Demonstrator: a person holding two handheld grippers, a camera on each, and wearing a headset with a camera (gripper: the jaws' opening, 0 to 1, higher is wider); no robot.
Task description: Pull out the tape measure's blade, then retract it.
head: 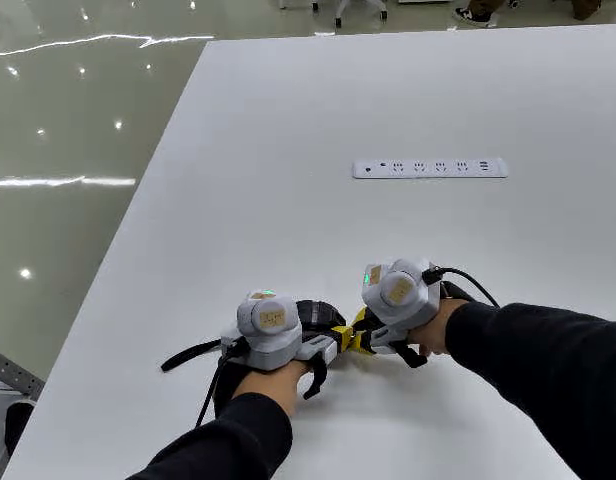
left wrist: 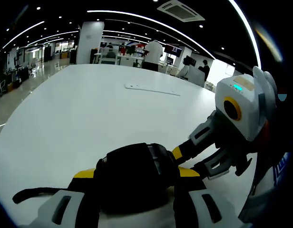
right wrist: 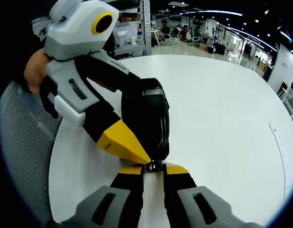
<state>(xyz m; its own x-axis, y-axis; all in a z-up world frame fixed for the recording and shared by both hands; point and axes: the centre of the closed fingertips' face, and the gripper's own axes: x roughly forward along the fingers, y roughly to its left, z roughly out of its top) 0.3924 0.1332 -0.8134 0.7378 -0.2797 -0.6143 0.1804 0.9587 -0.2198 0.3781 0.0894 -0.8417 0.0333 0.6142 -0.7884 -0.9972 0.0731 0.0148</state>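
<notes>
Table (head: 288, 130) white, w/ tape measure (right wrist: 147, 114) lying near its front edge, btwn the two grippers. Case is black, ribbed on one side, resting on the tabletop. L gripper (left wrist: 137, 175) has the case: its two yellow-padded jaws are closed in on opposite sides of the body, pads touching it, case filling the gap btwn them in left gripper view. R gripper (right wrist: 154, 170) comes at it from the other side, roughly facing L, its tips meeting L's by the case. R jaws nearly together, only a thin slit left, pinching a small dark metal blade tab (right wrist: 153, 165) at the case's near corner. Tab sits right up against the case; how much blade is out, can't tell. One yellow L jaw tip lies just beside R's tips, touching or almost, can't tell which. Black strap (head: 191, 354) trails from the case over the table, to the left in head view. White power strip (head: 430, 168) lies flat farther back, well apart from the rest. Person's dark sleeves (head: 548, 370) reach in from bottom of head view.
</notes>
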